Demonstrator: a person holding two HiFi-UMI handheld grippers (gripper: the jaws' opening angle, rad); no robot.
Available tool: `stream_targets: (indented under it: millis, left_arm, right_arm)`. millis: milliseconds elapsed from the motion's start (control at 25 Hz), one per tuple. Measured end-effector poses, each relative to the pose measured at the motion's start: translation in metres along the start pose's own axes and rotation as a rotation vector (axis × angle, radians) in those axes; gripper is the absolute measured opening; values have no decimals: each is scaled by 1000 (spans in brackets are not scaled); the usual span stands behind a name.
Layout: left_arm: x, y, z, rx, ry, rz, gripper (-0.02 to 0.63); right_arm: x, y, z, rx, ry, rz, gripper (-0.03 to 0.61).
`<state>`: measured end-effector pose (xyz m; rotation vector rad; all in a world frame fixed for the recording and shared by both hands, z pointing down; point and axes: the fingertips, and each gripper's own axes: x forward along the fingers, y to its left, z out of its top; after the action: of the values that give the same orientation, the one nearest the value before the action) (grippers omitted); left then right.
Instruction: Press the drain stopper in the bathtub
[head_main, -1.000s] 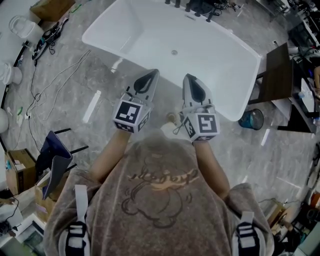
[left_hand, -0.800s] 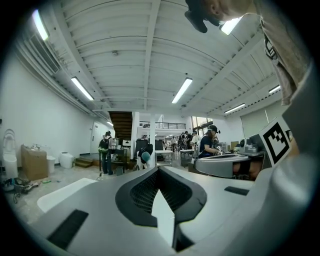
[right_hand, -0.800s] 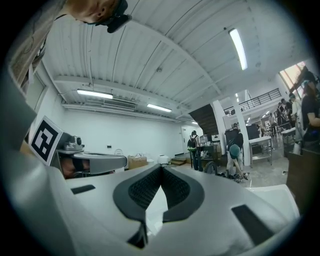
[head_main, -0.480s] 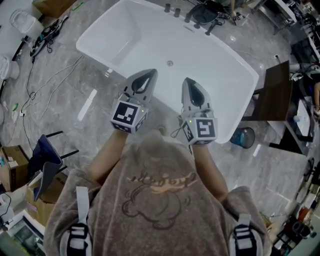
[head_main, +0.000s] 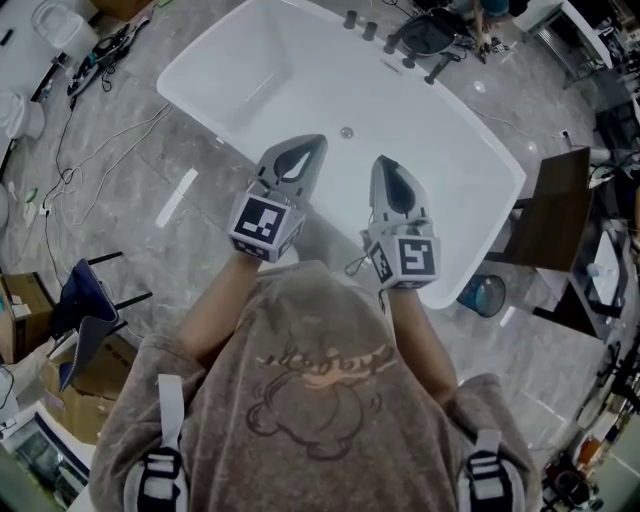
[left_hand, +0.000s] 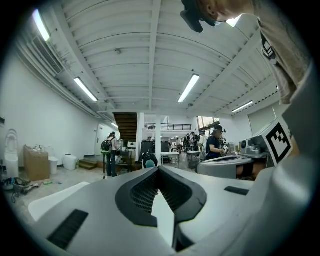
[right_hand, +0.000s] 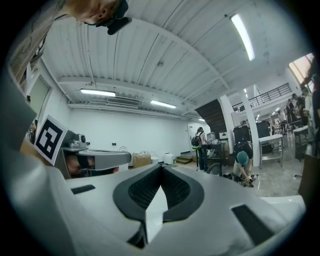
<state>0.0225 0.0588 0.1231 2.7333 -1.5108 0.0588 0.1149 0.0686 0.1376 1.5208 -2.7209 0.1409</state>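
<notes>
- Grey marble floor (head_main: 190, 265) is occupied by a white rectangular bathtub (head_main: 250, 60).
- Small round metal drain stopper (head_main: 347, 132) is seated mid-bathtub.
- Left gripper (head_main: 314, 142) and right gripper (head_main: 384, 161) are held over the bathtub's near rim, jaws pressed together, nothing pinched.

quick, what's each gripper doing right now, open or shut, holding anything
Left gripper: shut, jaws together at the tips, holding nothing.
Right gripper: shut, jaws together at the tips, holding nothing.
</notes>
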Motion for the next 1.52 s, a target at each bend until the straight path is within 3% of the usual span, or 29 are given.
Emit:
stream_targets:
  millis: [640,1520]
  left_arm:
    - [59,59,-14,31,24,-136,0]
    - [152,122,-36,63,29,-288,0]
  right_arm:
    - [87,-11,-6,12,-36,-86,2]
    - [179,-54,-29,39,-11,-174,2]
